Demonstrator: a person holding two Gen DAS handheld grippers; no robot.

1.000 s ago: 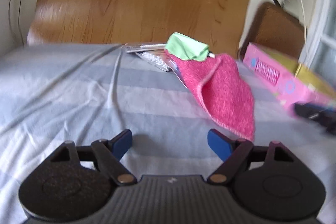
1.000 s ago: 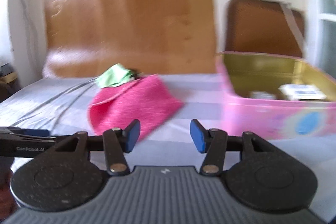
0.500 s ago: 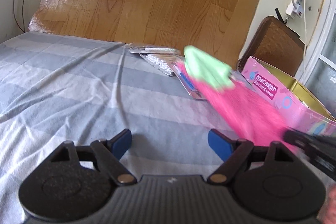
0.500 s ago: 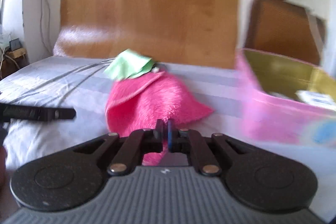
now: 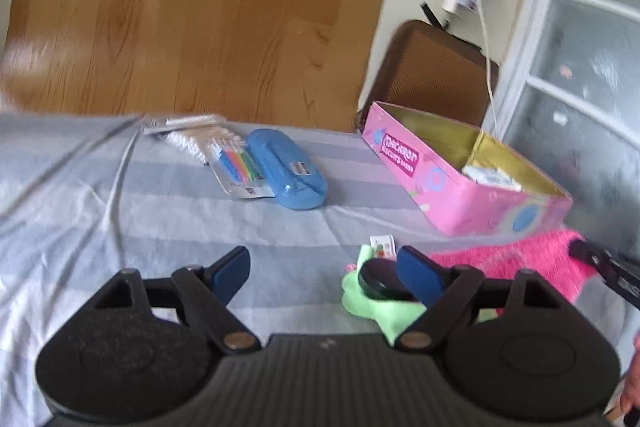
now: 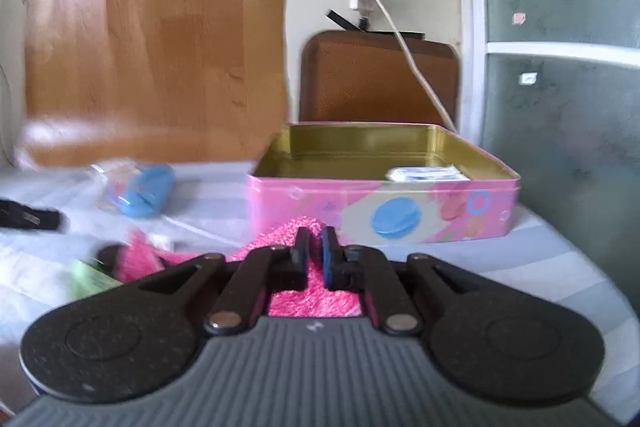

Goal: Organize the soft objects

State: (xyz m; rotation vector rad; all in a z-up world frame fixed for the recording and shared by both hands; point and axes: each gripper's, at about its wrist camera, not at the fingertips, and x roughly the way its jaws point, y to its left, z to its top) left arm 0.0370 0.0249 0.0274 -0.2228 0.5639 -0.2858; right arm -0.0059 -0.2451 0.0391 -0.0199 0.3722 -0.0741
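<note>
A fluffy pink towel (image 5: 516, 263) lies on the striped bed sheet in front of an open pink tin (image 5: 472, 183). My right gripper (image 6: 315, 247) is shut on the pink towel (image 6: 312, 299), close to the tin (image 6: 384, 215). A green cloth (image 5: 376, 307) with a small black round thing on it lies by the towel, just beside the right finger of my left gripper (image 5: 324, 271). The left gripper is open and empty. The green cloth also shows in the right wrist view (image 6: 86, 281).
A blue case (image 5: 286, 167) and a pack of coloured pens (image 5: 236, 163) lie at the back of the bed. A wooden board (image 5: 192, 11) leans behind. The tin holds a white packet (image 5: 492, 177). A brown chair back (image 6: 380, 75) stands behind the tin.
The right gripper shut on the pink towel and dragged it with the green cloth off the blue case and pens, toward the pink tin. The left gripper stayed open.
</note>
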